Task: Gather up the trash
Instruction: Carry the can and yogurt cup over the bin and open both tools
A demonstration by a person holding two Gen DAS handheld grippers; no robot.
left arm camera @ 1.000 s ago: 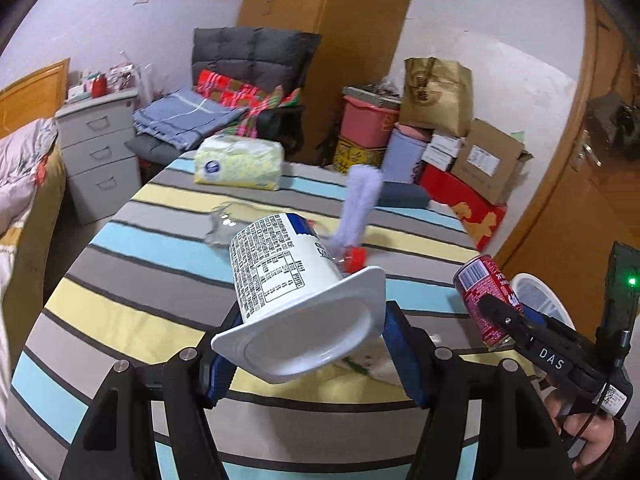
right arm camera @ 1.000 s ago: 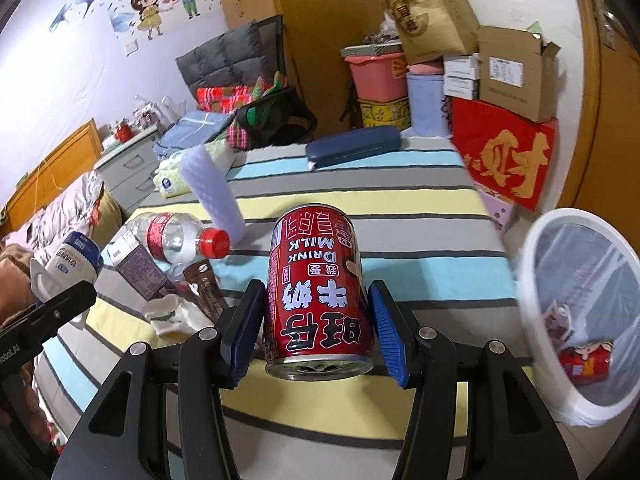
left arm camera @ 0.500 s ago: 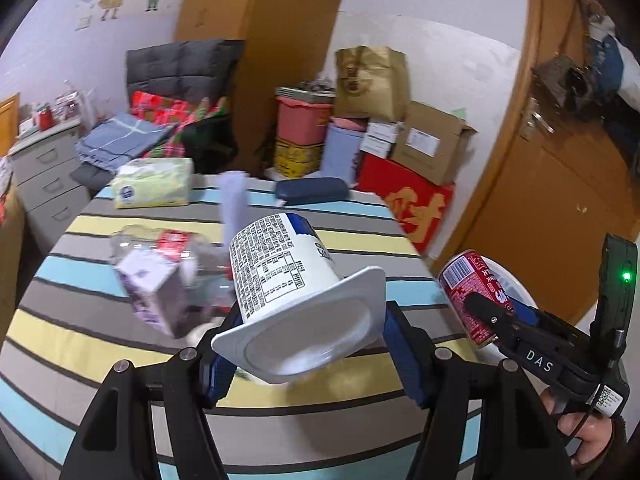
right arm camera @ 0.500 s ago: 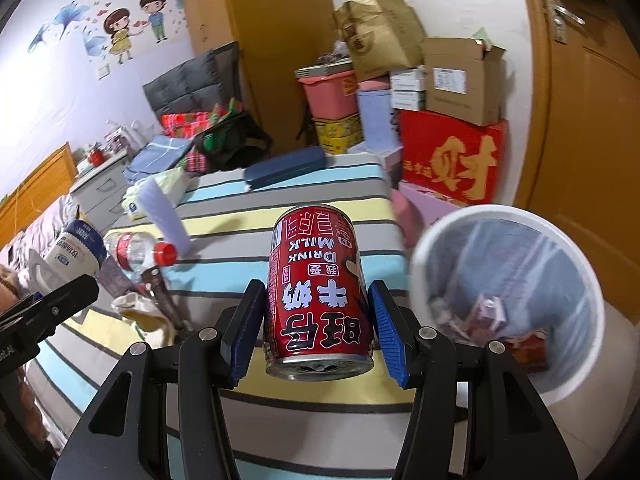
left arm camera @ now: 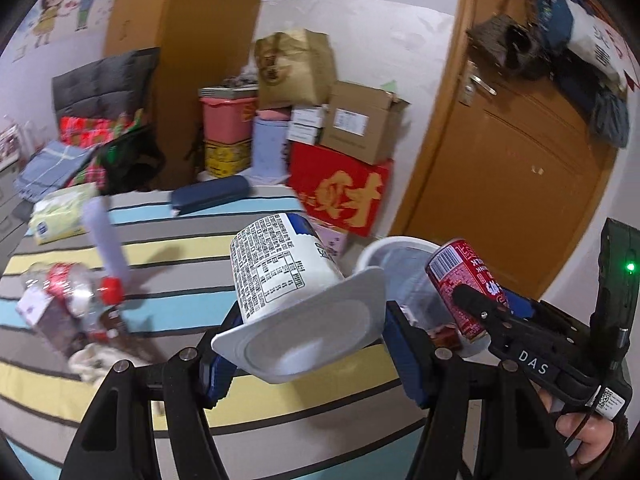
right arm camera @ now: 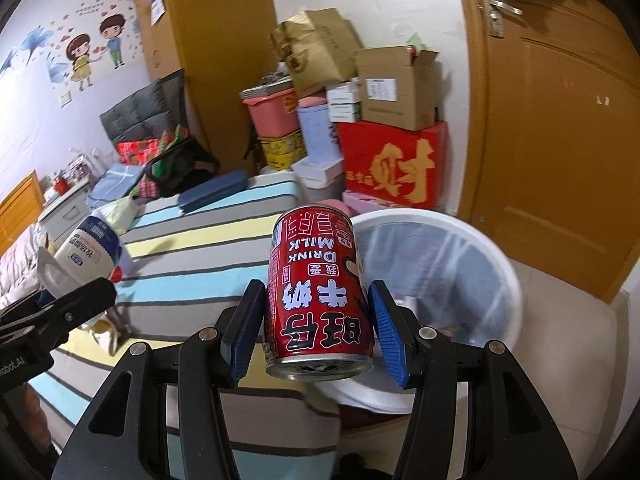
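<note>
The can [right arm camera: 318,296], red and upside down, sits pinched between the blue pads of the right gripper [right arm camera: 316,330], jaws about half spread and pressing its sides; it hangs at the near rim of the bin [right arm camera: 472,236], which lies from about 1 to 3 o'clock of it in the right wrist view; the cup [left arm camera: 286,276], a white printed tub lying on its side with its flanged mouth toward the camera, is clamped in the left gripper [left arm camera: 308,344], jaws likewise part-way spread around it, over the striped table [left arm camera: 180,248] with the bin at its 3 o'clock; to do the drop well, I judge, the can should go further out over the middle of the bin's mouth before the jaws part, since from here it could strike the rim; the cup wants the same, one hand after the other so the grippers do not knock; the bin, white with a clear liner, holds some scraps at the bottom, too blurred to name; on the table at 9 o'clock of the cup lie a bottle [left arm camera: 76,288] with a red cap, a wrapper and crumpled paper, not yet gathered.
</note>
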